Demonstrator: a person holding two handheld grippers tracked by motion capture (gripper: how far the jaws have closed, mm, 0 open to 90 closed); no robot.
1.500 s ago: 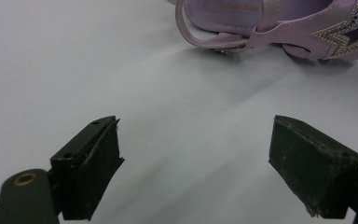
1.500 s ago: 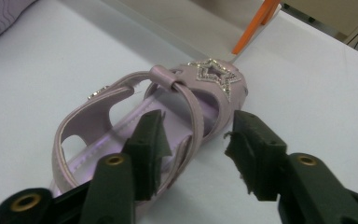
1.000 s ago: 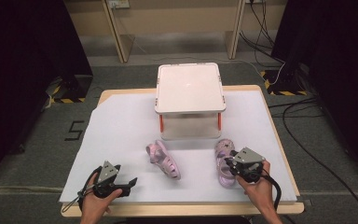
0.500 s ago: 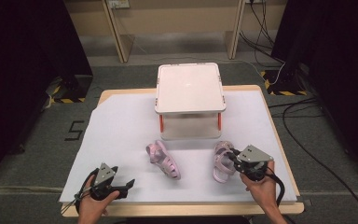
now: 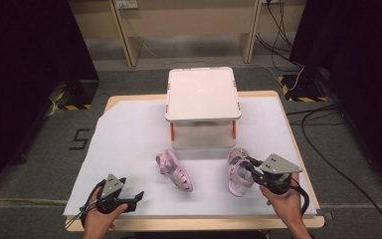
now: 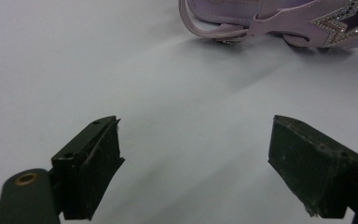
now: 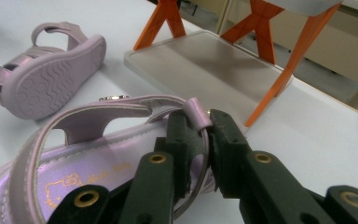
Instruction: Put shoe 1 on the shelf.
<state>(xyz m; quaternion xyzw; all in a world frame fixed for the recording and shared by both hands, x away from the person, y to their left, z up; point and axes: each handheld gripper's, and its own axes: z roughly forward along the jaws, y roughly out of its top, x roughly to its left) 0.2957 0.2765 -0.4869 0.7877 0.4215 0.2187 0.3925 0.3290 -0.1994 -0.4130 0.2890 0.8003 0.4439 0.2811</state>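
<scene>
Two sandals: both pink-lilac, both lay on the white sheet that covered the surface [image 5: 129, 144], in front of the small stand.
Right sandal [image 5: 238, 172]: it lay upright near the front right of the sheet, sole down, with its printed insole facing up in your right gripper view.
Your right gripper [image 5: 252, 167]: its jaws were pressed together on the heel strap [image 7: 196, 116] of that sandal, the strap pinched between the two black pads.
Your right hand [image 5: 283, 199]: it held the gripper from the near edge of the surface, the grey plate on top tilted toward the stand.
Left sandal [image 5: 175, 172]: it lay on its side near the middle of the sheet, well apart from the right one; its wavy tread showed in your right gripper view, and its star-trimmed strap showed at the top of your left gripper view.
Your left gripper [image 5: 138, 196]: its jaws stood spread wide, nothing between them, low over bare sheet at the front left corner and pointing toward the left sandal.
Your left hand [image 5: 99, 219]: it gripped the handle at the near edge.
Stand [image 5: 202, 92]: a pale square top on orange legs, with a lower tray [image 7: 205, 60] under it, set behind both sandals at mid-surface.
</scene>
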